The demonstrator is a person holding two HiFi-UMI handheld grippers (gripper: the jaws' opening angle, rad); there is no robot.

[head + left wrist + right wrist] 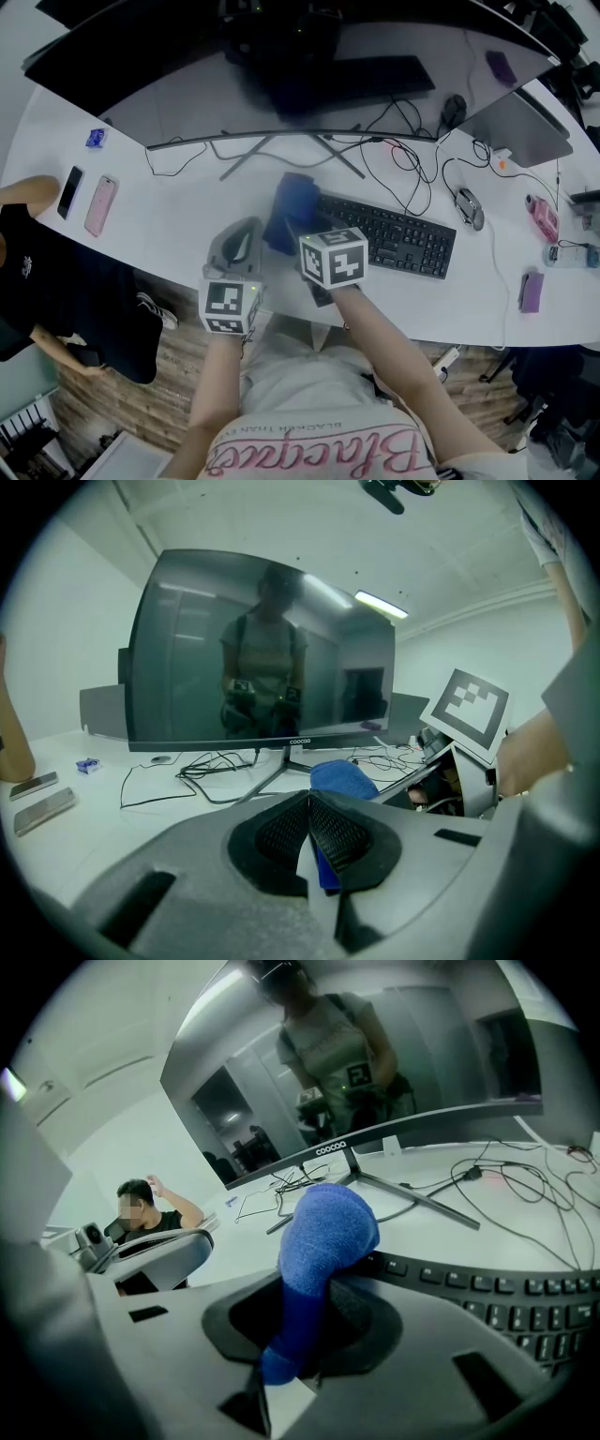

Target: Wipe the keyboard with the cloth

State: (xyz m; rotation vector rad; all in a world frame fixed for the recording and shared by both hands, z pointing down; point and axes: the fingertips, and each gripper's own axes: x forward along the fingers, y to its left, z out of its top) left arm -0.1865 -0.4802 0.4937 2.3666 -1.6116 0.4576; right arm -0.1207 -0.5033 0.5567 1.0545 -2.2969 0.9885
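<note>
The blue cloth (323, 1232) was bunched between the jaws of the right hand-held gripper (298, 1330), which pinched it at the 9 o'clock end of the black keyboard (398, 239) on the white table (169, 211). At the cloth's 8 o'clock, just beside it, the left hand-held gripper (307, 829) hovered with its jaws pressed together on nothing. A curved monitor (262, 649) stood at the keyboard's 12 o'clock.

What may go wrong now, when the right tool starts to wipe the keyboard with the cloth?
The blue terry cloth sits bunched in the right tool, so perhaps only a small part meets the black keyboard. The shut, empty left tool does not steady the keyboard, so it might slide. The loose black cables behind it could snag on a long stroke.
</note>
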